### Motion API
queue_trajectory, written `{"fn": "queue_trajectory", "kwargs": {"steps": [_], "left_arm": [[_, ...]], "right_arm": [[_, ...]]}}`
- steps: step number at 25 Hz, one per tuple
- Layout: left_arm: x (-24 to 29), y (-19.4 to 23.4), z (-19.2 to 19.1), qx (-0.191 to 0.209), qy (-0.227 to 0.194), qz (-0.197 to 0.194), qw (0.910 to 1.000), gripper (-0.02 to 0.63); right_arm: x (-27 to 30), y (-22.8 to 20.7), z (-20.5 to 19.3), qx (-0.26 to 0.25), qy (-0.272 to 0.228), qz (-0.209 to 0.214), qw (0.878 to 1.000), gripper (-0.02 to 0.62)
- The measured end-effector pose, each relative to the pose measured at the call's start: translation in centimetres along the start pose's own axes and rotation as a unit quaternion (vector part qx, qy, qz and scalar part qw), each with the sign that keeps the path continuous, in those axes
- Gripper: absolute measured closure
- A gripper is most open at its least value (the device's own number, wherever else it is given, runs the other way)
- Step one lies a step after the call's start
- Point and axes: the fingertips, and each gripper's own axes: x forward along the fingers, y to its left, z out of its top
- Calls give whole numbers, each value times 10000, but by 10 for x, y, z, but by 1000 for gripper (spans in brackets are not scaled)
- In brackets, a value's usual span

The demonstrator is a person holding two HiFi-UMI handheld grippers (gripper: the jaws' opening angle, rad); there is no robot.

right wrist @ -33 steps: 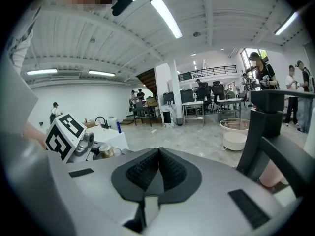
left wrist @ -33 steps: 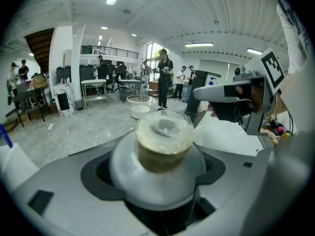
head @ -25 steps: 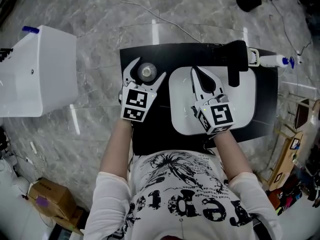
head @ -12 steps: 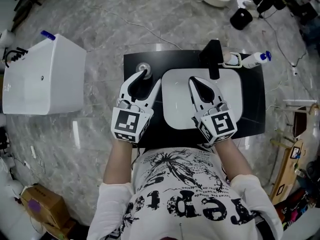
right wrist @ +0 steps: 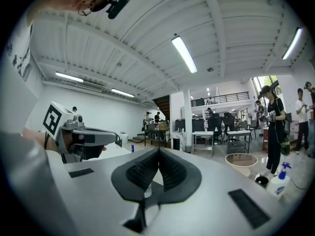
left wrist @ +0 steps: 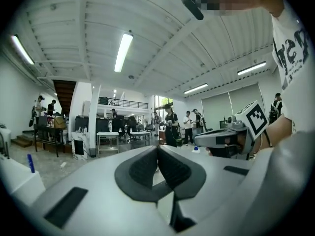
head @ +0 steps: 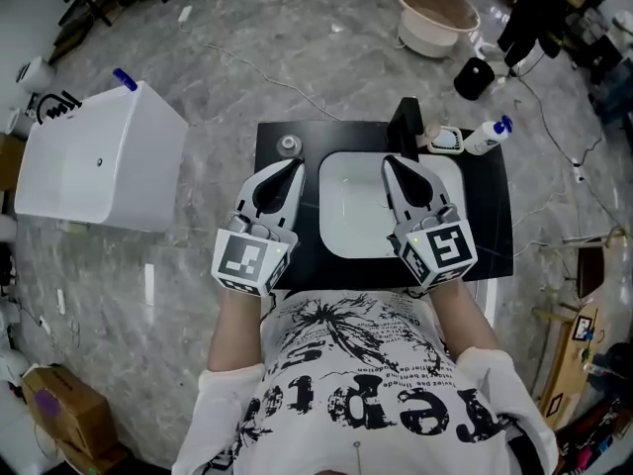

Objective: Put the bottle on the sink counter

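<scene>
Seen from above, the bottle [head: 289,144] is a small round thing with a grey metal top. It stands upright on the black sink counter [head: 282,265], at the back left beside the white basin [head: 361,231]. My left gripper [head: 294,166] is just in front of it, apart from it, jaws shut with nothing between them. My right gripper [head: 389,162] hovers over the basin, also shut and empty. The left gripper view shows closed pads [left wrist: 157,149] pointing out into the room. The right gripper [right wrist: 158,151] view shows the same, and the bottle is in neither.
A black faucet [head: 406,125], a soap dish [head: 446,142] and a white spray bottle with a blue cap [head: 487,137] line the counter's back right. A white box [head: 99,156] stands on the floor to the left, a beige tub [head: 440,13] beyond the counter. Cables lie on the marble floor.
The left gripper stood open around the bottle a second ago; it has drawn back toward me and shut, leaving the bottle standing. Both grippers now sit closer to me.
</scene>
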Motion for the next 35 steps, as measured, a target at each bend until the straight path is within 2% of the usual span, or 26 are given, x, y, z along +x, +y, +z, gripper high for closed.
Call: {"fn": "queue_trajectory", "kwargs": {"steps": [6,10,35], "left_arm": [[-20,-2,16,77,-124,110,9998,591],[-26,-3,16,114,-102,141,9998,591],[-29,4,8,-203,-241,118,9994,591]], "right_arm": [[-9,21,9,-277,-21,206,9994,581],[-9,28,8,-285,-17,288,9992,581],[-8,32,4,-415,-30,243,9988,583]]}}
